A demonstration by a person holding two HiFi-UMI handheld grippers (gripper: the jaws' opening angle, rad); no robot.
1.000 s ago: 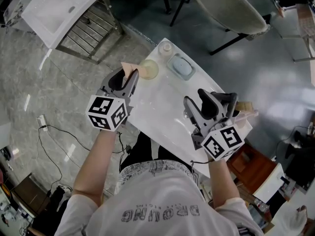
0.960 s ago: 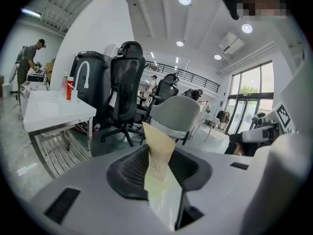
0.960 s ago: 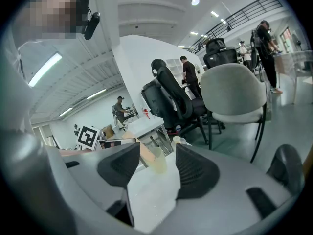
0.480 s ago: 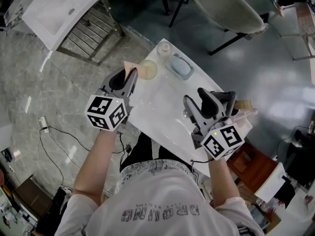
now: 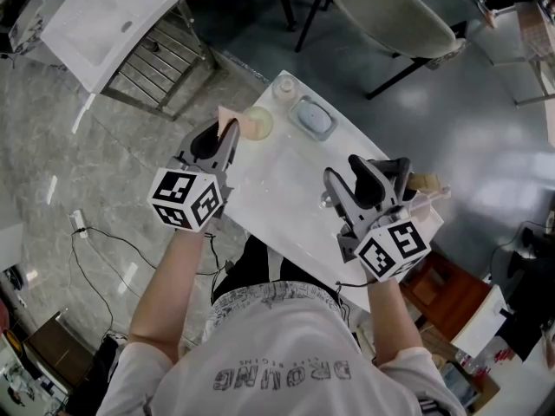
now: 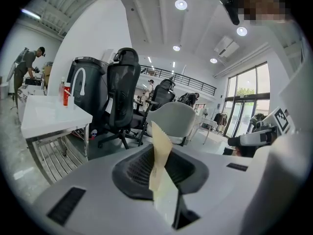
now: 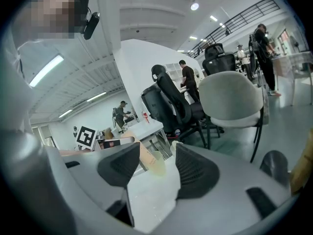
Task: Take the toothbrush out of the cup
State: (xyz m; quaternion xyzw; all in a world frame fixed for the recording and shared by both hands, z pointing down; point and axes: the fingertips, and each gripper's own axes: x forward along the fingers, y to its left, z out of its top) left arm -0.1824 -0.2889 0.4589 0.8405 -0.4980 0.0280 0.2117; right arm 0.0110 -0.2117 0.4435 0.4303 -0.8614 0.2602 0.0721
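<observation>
A pale yellow-green cup [image 5: 260, 125] stands at the far left of the white table [image 5: 277, 199]. A toothbrush in a flat beige wrapper [image 5: 228, 118] reaches from the cup's mouth to the left. My left gripper [image 5: 232, 133] has just been closing its jaws and is shut on the wrapper [image 6: 159, 153], whose saw-toothed end sticks up between the pads. My right gripper [image 5: 352, 177] hovers open and empty over the table's right part. The right gripper [image 7: 151, 161] view shows the cup [image 7: 157, 167] and the wrapper [image 7: 145, 155] ahead on the left.
A blue-grey soap dish [image 5: 313, 117] and a small round jar [image 5: 285, 85] sit at the table's far end beside the cup. A wooden thing [image 5: 425, 183] lies at the table's right edge. Office chairs [image 5: 395, 11] and another white table [image 5: 104, 16] stand beyond.
The left jaws look slightly narrower around the beige wrapper. Both hands have stayed where they were.
</observation>
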